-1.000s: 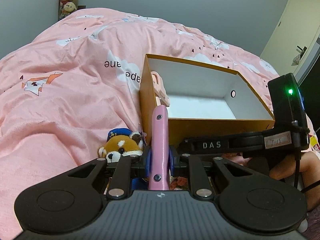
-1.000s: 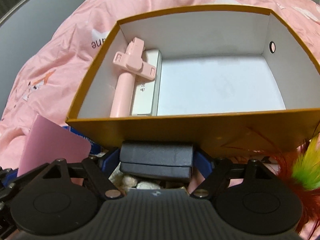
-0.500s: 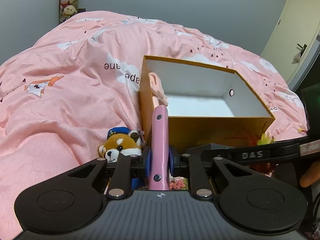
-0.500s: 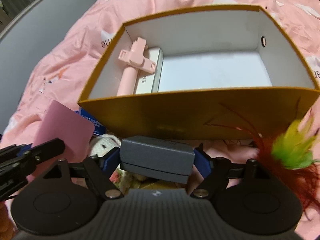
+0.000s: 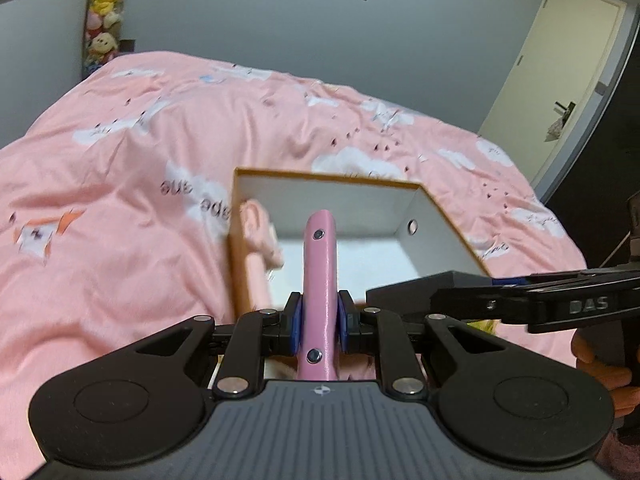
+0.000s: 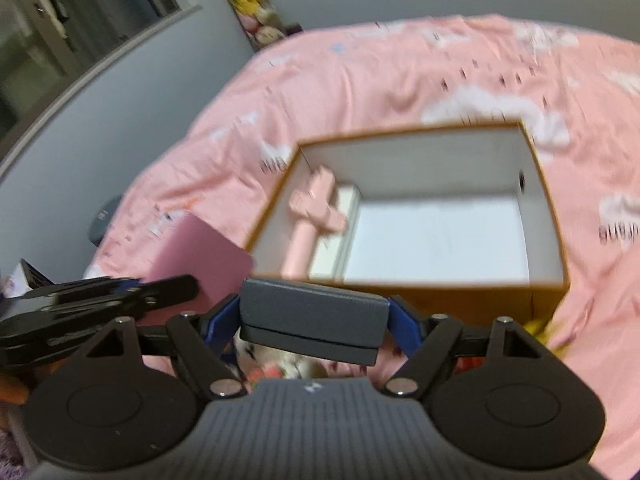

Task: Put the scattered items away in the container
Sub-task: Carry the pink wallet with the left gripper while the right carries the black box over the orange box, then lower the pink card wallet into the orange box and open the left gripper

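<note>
Open rectangular cardboard box [image 6: 420, 300], ochre outside and matt white inside, resting on the bed's pink cloud-print duvet [image 5: 120, 208], soft and creased. Inside along the left wall: a pale pink smooth plastic stick with a cross-shaped head [image 6: 316, 208], lying beside a slim white carton [image 6: 340, 236]. Left tongs [image 5: 319, 326] clamped edge-on upon a flat, glossy pink case with rounded corners and two small metal studs [image 5: 320, 280], held up before the box's near wall. Right tongs [image 6: 314, 322] clamped wide on a matt dark grey rectangular hinged case [image 6: 312, 320], held near the box's front edge.
</note>
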